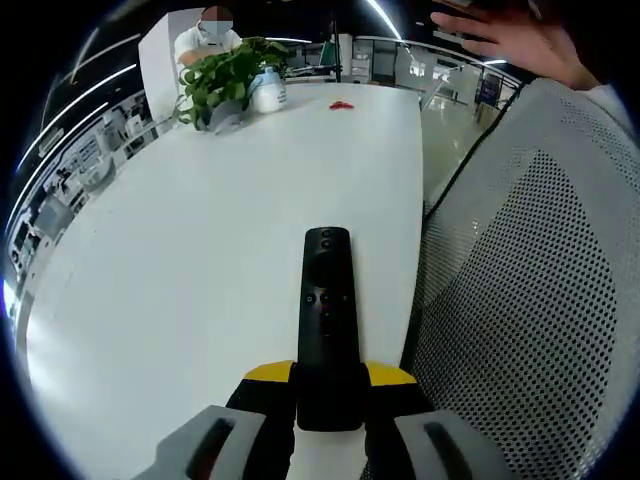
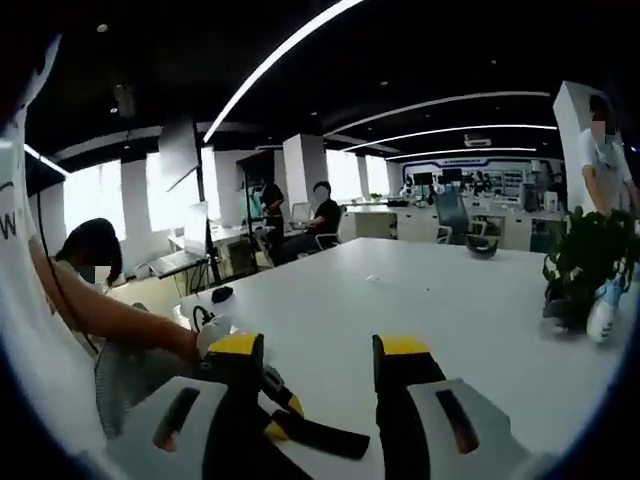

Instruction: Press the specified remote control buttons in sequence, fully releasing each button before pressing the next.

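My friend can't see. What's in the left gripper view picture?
The left gripper holds a black remote over a white table. A potted plant and white bottle stand at the far end, and a mesh chair is at the right.

We see an open-plan office: long white table (image 2: 440, 290), seated people at desks upper left, ceiling light strips (image 2: 280, 55), potted plant (image 2: 585, 255).

You work at a long white table (image 2: 470, 300) in an open-plan office. A leafy potted plant (image 1: 225, 75) stands at the table's far end, a white container (image 1: 268, 90) just beside it. To your right is a grey mesh chair back (image 1: 530, 300). Curved strip lights (image 2: 290, 50) cross the dark ceiling. White pillars (image 2: 305, 170), bright windows (image 2: 95, 200) and desks with seated people (image 2: 320, 225) fill the far room.
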Demonstrator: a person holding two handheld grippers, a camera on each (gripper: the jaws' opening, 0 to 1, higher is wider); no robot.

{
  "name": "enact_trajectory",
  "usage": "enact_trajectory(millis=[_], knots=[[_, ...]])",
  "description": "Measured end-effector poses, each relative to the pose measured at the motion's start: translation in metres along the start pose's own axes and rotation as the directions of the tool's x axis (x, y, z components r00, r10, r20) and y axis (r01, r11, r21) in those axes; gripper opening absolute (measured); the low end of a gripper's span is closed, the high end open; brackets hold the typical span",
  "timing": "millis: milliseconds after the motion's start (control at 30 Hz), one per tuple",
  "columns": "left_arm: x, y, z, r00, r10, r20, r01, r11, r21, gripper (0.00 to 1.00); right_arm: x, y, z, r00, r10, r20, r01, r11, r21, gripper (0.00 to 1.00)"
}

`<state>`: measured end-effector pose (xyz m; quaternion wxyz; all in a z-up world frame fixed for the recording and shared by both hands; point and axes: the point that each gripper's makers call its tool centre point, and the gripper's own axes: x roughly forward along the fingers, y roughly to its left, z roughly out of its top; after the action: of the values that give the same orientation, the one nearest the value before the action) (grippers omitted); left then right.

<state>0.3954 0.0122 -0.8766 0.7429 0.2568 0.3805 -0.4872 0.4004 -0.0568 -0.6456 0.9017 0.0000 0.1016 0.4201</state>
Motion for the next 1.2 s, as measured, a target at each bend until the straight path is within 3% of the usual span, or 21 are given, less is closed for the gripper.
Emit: enact_trajectory(millis=[133,267,367,433,533,700,933,1200], knots=[[0.000,0.000,0.000,1.000,-0.002,0.002,0.002,1.000,-0.003,0.25,-0.003,-0.005,0.002,0.999,-0.041,0.025,0.040,0.999,0.012,0.59],[0.000,0.000,0.000,1.000,-0.004,0.005,0.004,1.000,-0.003,0.25,-0.001,-0.014,-0.002,0.996,-0.094,0.005,0.094,0.995,0.011,0.67],[0.000,0.000,0.000,1.000,-0.004,0.007,0.004,1.000,0.003,0.25,-0.004,-0.030,0.003,0.982,-0.185,0.047,0.187,0.981,-0.051,0.72],[0.000,0.000,0.000,1.000,-0.002,0.005,0.002,1.000,0.011,0.25,-0.006,-0.041,-0.004,0.970,-0.242,0.016,0.242,0.968,-0.057,0.81],[0.000,0.000,0.001,1.000,-0.001,0.002,0.001,1.000,0.024,0.25,-0.005,-0.039,-0.011,0.976,-0.217,-0.021,0.216,0.976,-0.041,0.79],[0.000,0.000,0.001,1.000,-0.003,-0.007,0.003,1.000,0.012,0.25,-0.005,-0.034,-0.007,0.976,-0.220,0.002,0.219,0.971,-0.101,0.82],[0.000,0.000,0.000,1.000,-0.008,-0.008,0.008,1.000,-0.008,0.25,-0.007,-0.039,-0.010,0.970,-0.242,-0.008,0.240,0.965,-0.102,0.87],[0.001,0.001,0.000,1.000,-0.003,-0.023,0.002,1.000,-0.018,0.24,-0.007,-0.043,-0.018,0.966,-0.254,-0.052,0.248,0.964,-0.098,0.83]])
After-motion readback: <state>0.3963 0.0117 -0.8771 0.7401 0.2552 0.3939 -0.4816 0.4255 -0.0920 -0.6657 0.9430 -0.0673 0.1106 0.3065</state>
